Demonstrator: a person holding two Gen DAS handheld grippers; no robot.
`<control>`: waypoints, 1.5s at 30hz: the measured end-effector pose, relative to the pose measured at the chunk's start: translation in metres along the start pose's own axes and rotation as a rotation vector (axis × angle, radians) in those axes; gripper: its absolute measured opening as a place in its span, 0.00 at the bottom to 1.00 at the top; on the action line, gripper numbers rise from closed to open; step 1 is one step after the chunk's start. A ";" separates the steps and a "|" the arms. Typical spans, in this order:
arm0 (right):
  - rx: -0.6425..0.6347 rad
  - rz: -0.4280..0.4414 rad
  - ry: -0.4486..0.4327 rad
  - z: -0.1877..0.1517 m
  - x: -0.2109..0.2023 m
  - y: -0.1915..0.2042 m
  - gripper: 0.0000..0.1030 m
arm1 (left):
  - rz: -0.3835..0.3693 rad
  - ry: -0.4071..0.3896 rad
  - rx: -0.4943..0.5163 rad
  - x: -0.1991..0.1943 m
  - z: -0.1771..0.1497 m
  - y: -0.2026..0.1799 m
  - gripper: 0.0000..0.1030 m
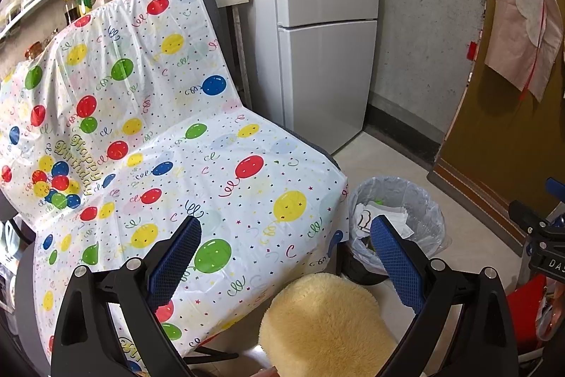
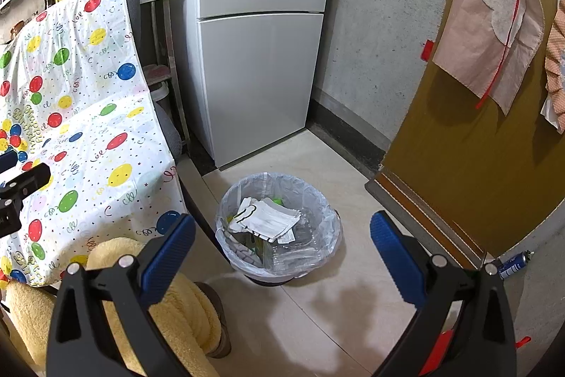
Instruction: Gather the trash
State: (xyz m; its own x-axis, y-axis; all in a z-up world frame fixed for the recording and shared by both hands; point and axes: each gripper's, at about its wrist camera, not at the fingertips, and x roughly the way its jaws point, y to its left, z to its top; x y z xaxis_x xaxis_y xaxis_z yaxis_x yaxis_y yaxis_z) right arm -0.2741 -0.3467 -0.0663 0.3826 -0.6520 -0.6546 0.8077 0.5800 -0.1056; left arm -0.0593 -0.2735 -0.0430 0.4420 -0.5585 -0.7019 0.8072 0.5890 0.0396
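A small trash bin [image 2: 229,225] lined with a clear bag stands on the floor beside the chair; it holds white paper wrappers [image 2: 268,218] and clear plastic. It also shows in the left wrist view [image 1: 427,218], partly hidden behind one finger. My left gripper [image 1: 286,235] is open and empty above the chair seat, which a balloon-print plastic sheet [image 1: 141,136] covers. My right gripper [image 2: 282,232] is open and empty, held above the floor in front of the bin.
A white fridge [image 2: 261,41] stands behind the bin. A brown door [image 2: 476,147] with hanging cloth is at the right. A blue spray can [image 2: 513,265] lies on the floor by the door. Yellow fleece-clad legs [image 2: 176,299] are at the bottom left.
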 end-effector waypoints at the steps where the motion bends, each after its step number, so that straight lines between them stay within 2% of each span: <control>1: -0.001 0.000 0.001 0.000 0.000 0.000 0.94 | 0.000 -0.001 0.000 0.000 0.000 0.000 0.93; 35: 0.004 -0.004 0.003 -0.001 0.001 0.001 0.94 | -0.005 0.002 0.007 0.000 -0.002 -0.003 0.93; 40: -0.001 -0.003 0.015 -0.003 0.007 0.007 0.94 | -0.047 -0.002 -0.031 0.003 -0.008 0.008 0.93; 45: -0.034 0.036 0.037 0.001 0.024 0.027 0.94 | -0.030 0.055 -0.050 0.017 -0.014 0.029 0.93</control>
State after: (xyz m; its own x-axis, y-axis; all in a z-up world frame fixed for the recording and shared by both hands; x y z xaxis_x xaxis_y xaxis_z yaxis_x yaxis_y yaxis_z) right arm -0.2429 -0.3476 -0.0839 0.3937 -0.6122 -0.6857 0.7779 0.6194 -0.1063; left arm -0.0343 -0.2576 -0.0639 0.3946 -0.5440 -0.7405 0.7987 0.6015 -0.0162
